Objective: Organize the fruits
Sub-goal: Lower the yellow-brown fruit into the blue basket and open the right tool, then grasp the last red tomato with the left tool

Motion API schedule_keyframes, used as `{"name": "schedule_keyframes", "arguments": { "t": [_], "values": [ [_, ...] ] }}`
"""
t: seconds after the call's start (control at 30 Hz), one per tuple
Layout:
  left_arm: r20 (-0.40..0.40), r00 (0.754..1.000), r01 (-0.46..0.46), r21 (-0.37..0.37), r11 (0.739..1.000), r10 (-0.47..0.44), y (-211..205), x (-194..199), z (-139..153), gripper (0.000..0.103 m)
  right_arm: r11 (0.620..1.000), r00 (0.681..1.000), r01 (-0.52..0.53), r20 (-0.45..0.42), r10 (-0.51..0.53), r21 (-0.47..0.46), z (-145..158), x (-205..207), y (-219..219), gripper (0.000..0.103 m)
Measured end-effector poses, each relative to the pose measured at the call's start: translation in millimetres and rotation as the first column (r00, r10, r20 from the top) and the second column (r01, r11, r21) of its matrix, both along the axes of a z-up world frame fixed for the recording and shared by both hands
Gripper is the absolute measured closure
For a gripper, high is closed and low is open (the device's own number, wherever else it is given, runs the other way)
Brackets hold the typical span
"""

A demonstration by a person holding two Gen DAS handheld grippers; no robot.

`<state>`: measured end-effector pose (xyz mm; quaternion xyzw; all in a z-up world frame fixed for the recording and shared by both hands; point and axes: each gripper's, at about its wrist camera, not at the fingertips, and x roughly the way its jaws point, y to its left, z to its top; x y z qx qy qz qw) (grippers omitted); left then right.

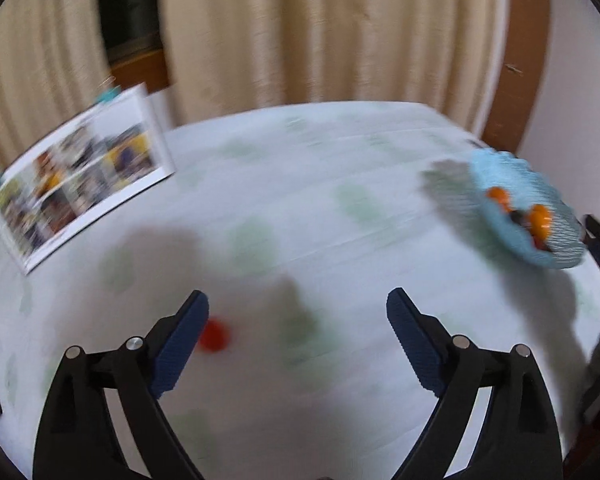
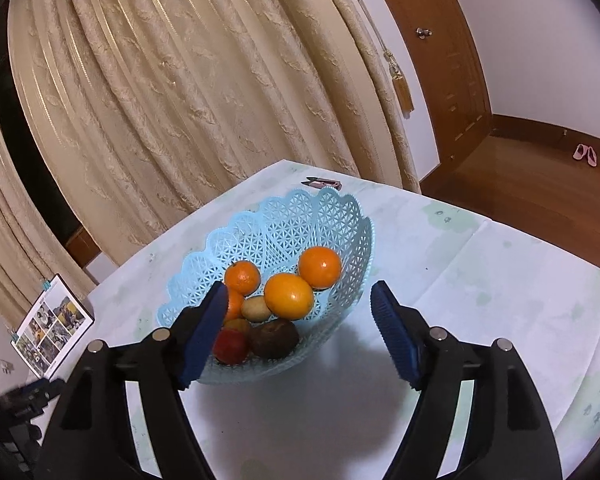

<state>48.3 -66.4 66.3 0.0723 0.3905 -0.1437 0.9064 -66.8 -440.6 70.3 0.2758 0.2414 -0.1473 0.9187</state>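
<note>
One fruit looks left outside the basket: a small red fruit (image 1: 215, 334) on the tablecloth (image 1: 300, 200), too blurry in the left wrist view to say whether it's an apple or a tomato. So my guess is the step in hand is grabbing that one with the left gripper (image 1: 298, 320). Its jaws are spread wide with nothing between them. The red fruit isn't centred though; it sits right against the inner side of the left finger, partly hidden behind the pad. I'd shift the gripper leftward so the fruit lands mid-gap, then come down and close gently, since round stuff squirts out if you pinch it off-centre.

From that red fruit, the light blue lattice basket (image 1: 540, 216) is well off to the right and further back, and the photo calendar (image 1: 80, 184) stands off to the left and back.

Right gripper (image 2: 298, 308) hangs just in front of the basket, jaws wide apart, holding nothing. Inside are three oranges (image 2: 289, 295), a kiwi (image 2: 256, 308), a dark brown fruit (image 2: 274, 338) and a red apple (image 2: 230, 346).
</note>
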Motion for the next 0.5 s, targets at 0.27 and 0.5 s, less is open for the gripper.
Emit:
{"name": "schedule_keyframes", "arguments": {
  "t": [0.27, 0.5],
  "values": [
    [-0.063, 0.990, -0.123, 0.001, 0.992, 0.123, 58, 18, -30, 0.014, 1.000, 1.000, -0.008, -0.006, 0.008, 0.001, -4, 1, 8, 0.028],
    [-0.080, 0.983, -0.161, 0.053, 0.986, 0.165, 53, 33, -47, 0.070, 1.000, 1.000, -0.009, -0.010, 0.009, 0.002, -5, 0, 9, 0.028]
  ]
}}
